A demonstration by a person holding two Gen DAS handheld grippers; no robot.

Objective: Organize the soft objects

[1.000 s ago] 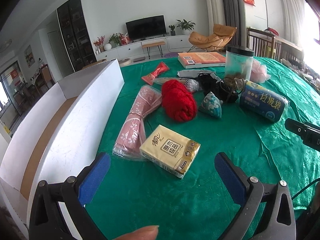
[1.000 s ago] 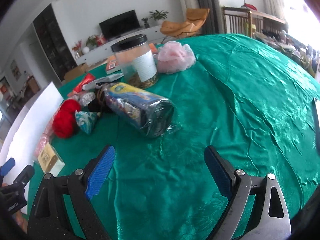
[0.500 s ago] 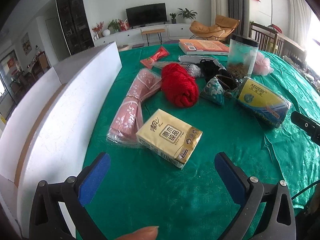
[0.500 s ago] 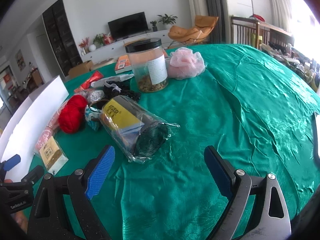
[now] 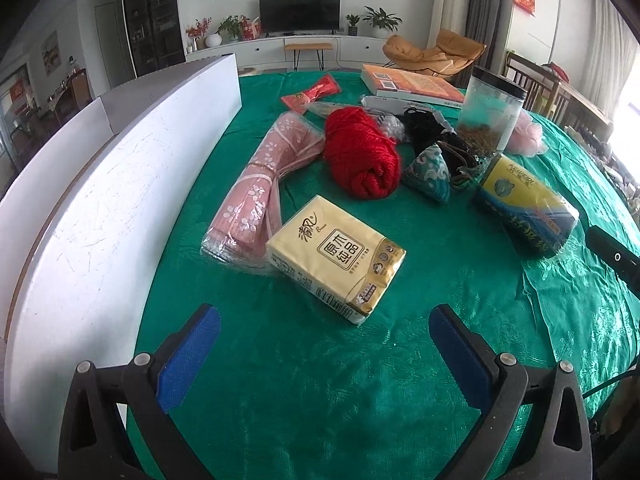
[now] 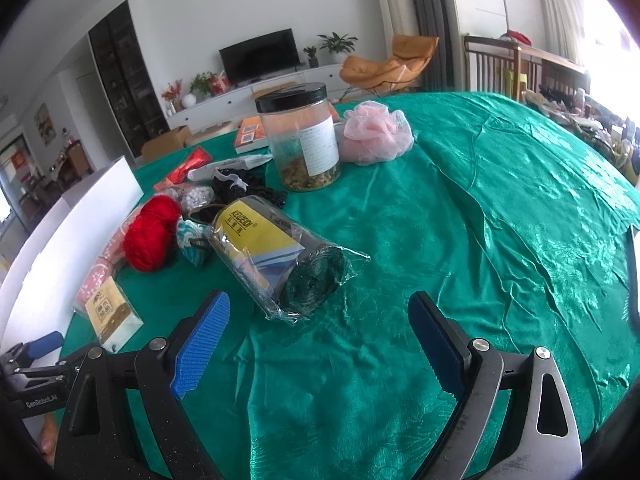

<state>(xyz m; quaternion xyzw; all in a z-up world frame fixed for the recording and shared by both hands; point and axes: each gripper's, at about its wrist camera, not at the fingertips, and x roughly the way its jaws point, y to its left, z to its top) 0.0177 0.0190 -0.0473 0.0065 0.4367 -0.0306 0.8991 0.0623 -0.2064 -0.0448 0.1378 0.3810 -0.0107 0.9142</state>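
Observation:
My left gripper [image 5: 320,350] is open and empty, just short of a yellow tissue pack [image 5: 336,252] on the green tablecloth [image 5: 304,392]. Beyond it lie a pink wrapped cloth [image 5: 260,188], a red yarn ball [image 5: 360,152], a teal patterned pouch [image 5: 428,176] and a black tangle [image 5: 428,128]. My right gripper [image 6: 320,332] is open and empty in front of a wrapped roll of bags [image 6: 280,256]. A pink mesh puff [image 6: 376,134] sits behind a jar [image 6: 302,136]. The yarn [image 6: 150,236] and the tissue pack [image 6: 110,312] show at the left.
A long white open box [image 5: 100,200] stands along the left of the table. A book [image 5: 412,82], a red packet [image 5: 312,92] and the black-lidded jar [image 5: 486,116] stand at the back. The cloth is wrinkled at the right [image 6: 520,220].
Both grippers have pulled back and tilted up a little, so the objects sit lower and larger in view. The roll of bags now points end-on toward the right gripper. Nothing was gripped.

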